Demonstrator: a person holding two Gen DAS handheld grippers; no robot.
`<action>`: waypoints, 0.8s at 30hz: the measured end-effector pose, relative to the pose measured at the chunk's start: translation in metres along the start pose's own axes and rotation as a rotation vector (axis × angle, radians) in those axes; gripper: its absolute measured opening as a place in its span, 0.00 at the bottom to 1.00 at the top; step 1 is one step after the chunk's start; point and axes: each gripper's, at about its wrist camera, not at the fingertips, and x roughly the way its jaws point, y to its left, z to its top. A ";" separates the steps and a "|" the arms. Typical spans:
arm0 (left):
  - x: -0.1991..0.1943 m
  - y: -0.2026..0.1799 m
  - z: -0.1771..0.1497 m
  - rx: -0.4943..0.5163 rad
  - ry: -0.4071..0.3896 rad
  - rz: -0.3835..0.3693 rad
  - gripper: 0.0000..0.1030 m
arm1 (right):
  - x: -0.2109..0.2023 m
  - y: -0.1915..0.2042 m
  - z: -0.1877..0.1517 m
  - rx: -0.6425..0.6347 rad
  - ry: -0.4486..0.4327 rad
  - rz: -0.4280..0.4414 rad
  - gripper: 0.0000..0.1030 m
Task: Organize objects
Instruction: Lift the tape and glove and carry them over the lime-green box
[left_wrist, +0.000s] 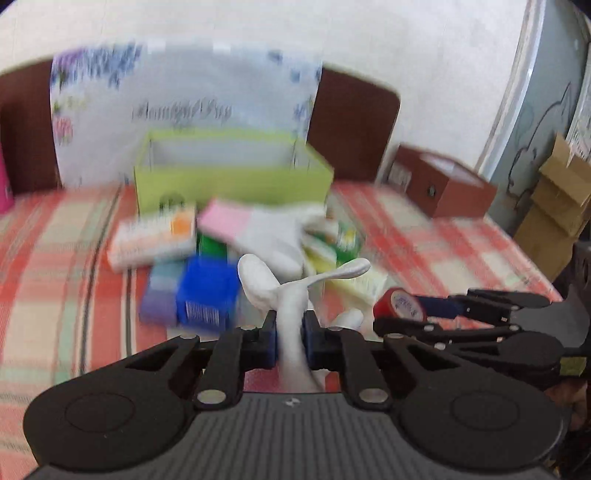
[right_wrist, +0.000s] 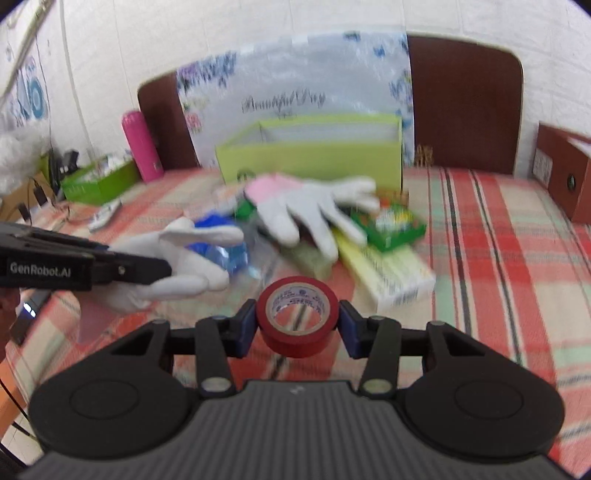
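My left gripper (left_wrist: 290, 334) is shut on a white glove (left_wrist: 291, 291), whose fingers splay upward above the pads; the same glove (right_wrist: 177, 266) hangs from that gripper at the left of the right wrist view. My right gripper (right_wrist: 297, 325) is shut on a red tape roll (right_wrist: 297, 314), also seen as the tape roll (left_wrist: 399, 302) at the right of the left wrist view. Ahead on the checked cloth lies a pile: a second white glove with a pink cuff (right_wrist: 306, 210), a blue box (left_wrist: 207, 291), an orange-white box (left_wrist: 155, 236), a green box (right_wrist: 391, 225). An open lime-green box (left_wrist: 232, 173) stands behind it.
A brown box (left_wrist: 447, 184) sits at the right on the checked tablecloth (left_wrist: 55, 258). A pink bottle (right_wrist: 142, 147) and a green tray (right_wrist: 96, 181) stand at the far left. A floral board (right_wrist: 295, 85) leans on brown chair backs. Cardboard boxes (left_wrist: 554, 206) are stacked off the table's right.
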 end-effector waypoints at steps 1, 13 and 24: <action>-0.003 0.000 0.012 -0.002 -0.032 -0.005 0.13 | -0.001 -0.002 0.012 -0.003 -0.023 0.004 0.44; 0.015 0.014 0.141 -0.047 -0.233 0.006 0.13 | 0.026 -0.027 0.135 -0.084 -0.223 -0.069 0.44; 0.127 0.062 0.192 -0.114 -0.152 0.028 0.13 | 0.139 -0.055 0.162 -0.146 -0.147 -0.163 0.44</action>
